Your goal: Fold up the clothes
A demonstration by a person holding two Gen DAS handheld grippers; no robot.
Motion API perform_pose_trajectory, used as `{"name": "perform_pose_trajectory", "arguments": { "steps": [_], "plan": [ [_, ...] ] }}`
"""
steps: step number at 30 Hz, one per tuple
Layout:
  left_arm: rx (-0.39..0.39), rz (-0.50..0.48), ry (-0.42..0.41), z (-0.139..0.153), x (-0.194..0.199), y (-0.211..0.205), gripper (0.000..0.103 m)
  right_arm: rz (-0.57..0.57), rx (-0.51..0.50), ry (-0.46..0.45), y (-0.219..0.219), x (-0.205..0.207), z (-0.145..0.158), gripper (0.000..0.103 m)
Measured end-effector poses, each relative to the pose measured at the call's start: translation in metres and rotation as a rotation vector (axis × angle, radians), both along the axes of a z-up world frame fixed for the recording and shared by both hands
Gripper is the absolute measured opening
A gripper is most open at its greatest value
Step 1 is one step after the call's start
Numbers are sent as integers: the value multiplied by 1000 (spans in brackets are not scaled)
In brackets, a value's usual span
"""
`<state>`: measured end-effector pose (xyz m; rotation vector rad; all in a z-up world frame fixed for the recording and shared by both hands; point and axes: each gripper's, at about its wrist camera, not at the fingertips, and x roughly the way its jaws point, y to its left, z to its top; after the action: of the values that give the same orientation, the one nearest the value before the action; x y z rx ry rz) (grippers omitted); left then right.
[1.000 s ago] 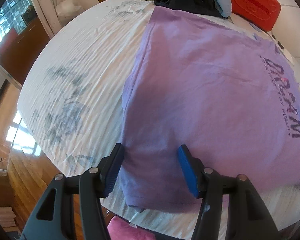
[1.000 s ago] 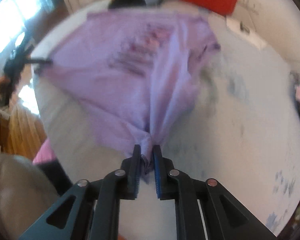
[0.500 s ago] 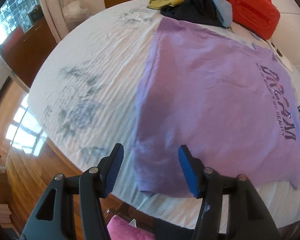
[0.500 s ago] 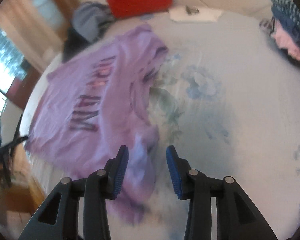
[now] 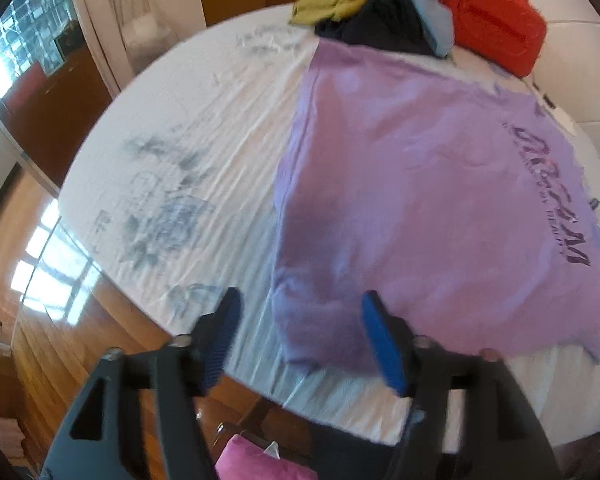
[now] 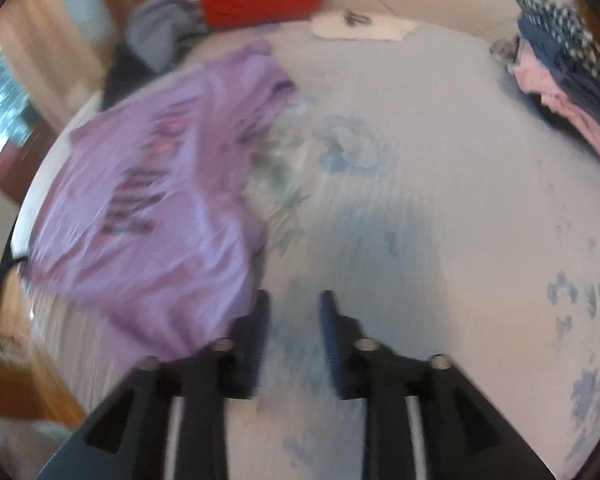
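Both wrist views overlook the purple shirt (image 5: 420, 200) closely.

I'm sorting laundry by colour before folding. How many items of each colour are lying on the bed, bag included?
Purple: 1, the purple T-shirt
Yellow-green: 1, the yellow-green garment
Black: 1, the black garment
Light blue: 1, the light blue garment
Red: 1, the red bag
Blue checked: 1, the blue checked garment
Pink: 1, the pink garment
Total: 7

- Left gripper (image 5: 300, 314) was spread wide, blue pads (image 5: 382, 344) apart, nothing held.
- Right gripper (image 6: 294, 312) was parted too, empty, view blurred.
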<state>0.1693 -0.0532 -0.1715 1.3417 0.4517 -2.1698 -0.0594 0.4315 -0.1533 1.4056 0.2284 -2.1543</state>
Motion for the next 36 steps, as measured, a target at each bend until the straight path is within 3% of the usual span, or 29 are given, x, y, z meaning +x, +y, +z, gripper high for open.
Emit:
{"name": "perform_pose_trajectory", "arguments": {
  "steps": [1,4,12,15,17,18,19,20,21,28,33,35,36],
  "plan": [
    [-4,-10,6,2,4,4,98,23,-5,8,2,10,0,47],
    [-24,-44,-11,-2,5,16,99,86,-15,11,0,34,-6,62],
    [-21,-95,-61,-21,-14,30,99,220,9,-4,-23,64,-23,68],
    [-8,-88,-64,-28,-16,31,95,249,45,18,-33,67,-28,68],
    [51,-71,-34,-27,-13,27,82,265,62,34,-39,66,-29,68],
    [67,-69,-25,-24,-13,26,60,268,56,46,-42,64,-23,65],
    [64,-66,-24,-20,-14,26,28,272,49,58,-46,61,-16,43],
    [62,-63,-24,-15,-14,27,15,275,43,69,-49,58,-10,27],
    [59,-61,-24,-10,-15,27,10,278,37,81,-52,55,-4,9],
    [17,-115,49,52,-34,27,10,295,-1,157,-77,30,37,9],
    [100,-59,64,61,-88,-28,10,263,22,141,-121,-53,55,11],
    [133,-15,68,61,-113,-53,21,250,31,135,-139,-87,62,26],
    [118,2,69,63,-119,-61,41,232,36,133,-145,-102,64,38]
  ]
}}
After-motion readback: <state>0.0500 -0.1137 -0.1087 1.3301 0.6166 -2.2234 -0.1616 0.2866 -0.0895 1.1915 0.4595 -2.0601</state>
